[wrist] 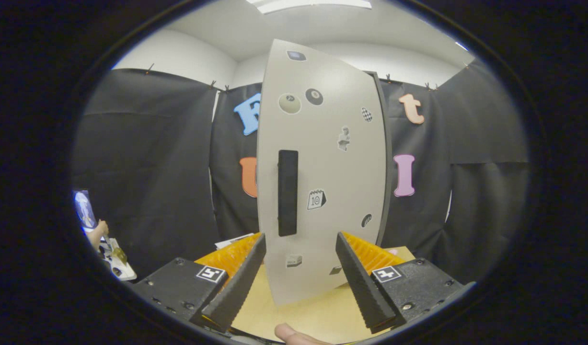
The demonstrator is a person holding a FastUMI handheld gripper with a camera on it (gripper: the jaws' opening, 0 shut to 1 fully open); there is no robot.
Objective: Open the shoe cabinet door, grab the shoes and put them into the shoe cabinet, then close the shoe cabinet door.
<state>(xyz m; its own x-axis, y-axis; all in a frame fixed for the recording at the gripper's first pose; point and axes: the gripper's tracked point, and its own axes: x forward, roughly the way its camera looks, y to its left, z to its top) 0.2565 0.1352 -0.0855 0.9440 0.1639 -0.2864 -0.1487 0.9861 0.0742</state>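
The shoe cabinet stands upright on a light wooden table, straight ahead of me. Its pale grey door carries several stickers and a tall black handle near its left edge. The door looks closed, with a dark cabinet edge showing along its right side. My gripper is open, its two fingers spread wide on either side of the door's lower part, and the handle sits just beyond and slightly left of the gap. Nothing is between the fingers.
A fingertip of the hand holding me shows at the bottom. A person's hand and a white object are off to the left near a screen. Black cloth walls surround the booth.
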